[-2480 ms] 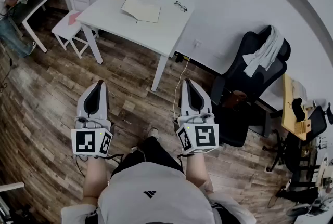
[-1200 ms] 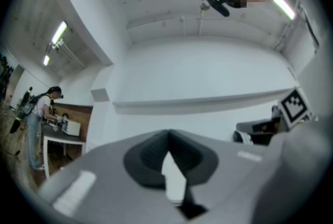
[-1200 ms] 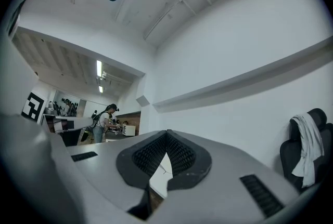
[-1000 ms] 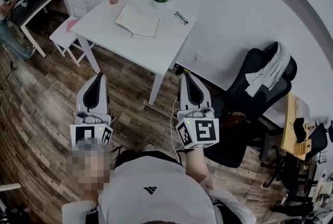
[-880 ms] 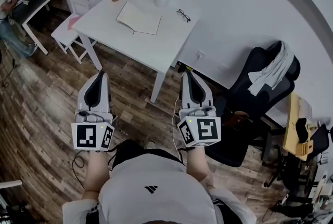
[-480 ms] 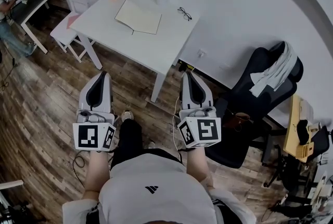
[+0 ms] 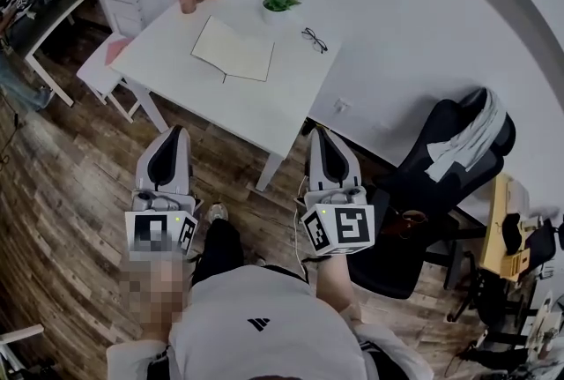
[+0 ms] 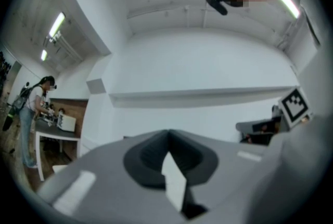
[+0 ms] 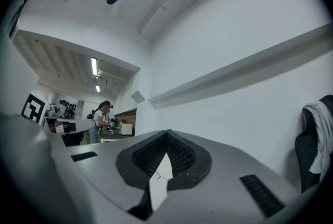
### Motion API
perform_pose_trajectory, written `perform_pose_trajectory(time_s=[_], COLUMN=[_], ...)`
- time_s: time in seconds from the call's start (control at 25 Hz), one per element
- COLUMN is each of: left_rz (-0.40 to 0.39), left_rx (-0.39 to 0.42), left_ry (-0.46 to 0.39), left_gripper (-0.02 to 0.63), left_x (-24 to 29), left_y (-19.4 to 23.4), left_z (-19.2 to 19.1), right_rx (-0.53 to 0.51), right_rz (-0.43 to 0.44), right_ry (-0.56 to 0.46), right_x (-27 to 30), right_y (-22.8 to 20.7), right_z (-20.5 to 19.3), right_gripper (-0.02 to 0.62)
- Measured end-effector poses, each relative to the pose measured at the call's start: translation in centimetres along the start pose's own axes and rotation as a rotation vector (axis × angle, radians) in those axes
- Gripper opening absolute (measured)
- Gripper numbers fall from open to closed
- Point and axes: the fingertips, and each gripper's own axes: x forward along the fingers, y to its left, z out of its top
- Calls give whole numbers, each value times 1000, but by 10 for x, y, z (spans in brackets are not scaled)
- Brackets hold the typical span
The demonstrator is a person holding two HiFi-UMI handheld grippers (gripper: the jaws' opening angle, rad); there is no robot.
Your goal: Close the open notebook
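open notebook [image 7: 233, 49] lies flat mid-worktop [image 7: 251, 105], toward the far edge. left tongs [image 7: 173, 133] and right tongs [image 7: 319, 133] clenched, empty, well short; approach judged unfinished.

- Even, bright light is cast by ceiling tubes [image 8: 56, 24] at ten o'clock.
- Edges are bent and darkened by fisheye distortion.
- Close foreground is blurred.
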Motion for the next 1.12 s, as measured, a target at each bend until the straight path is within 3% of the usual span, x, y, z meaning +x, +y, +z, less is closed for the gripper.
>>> perform_pose_trajectory(time_s=[0.6,1.12], left_rz=[-79,-96], left_rx=[-12,-12], left_ry=[-23,-6], left_gripper=[10,11], left_x=[127,182], left_y=[79,153], left_z=[-14,-32], right_rx=[-14,-8], right_rz=[-76,-104], right_ry=[-23,-27], right_x=[132,217], right_y=[-12,9], right_z=[-5,-18], right_gripper=[-2,-2])
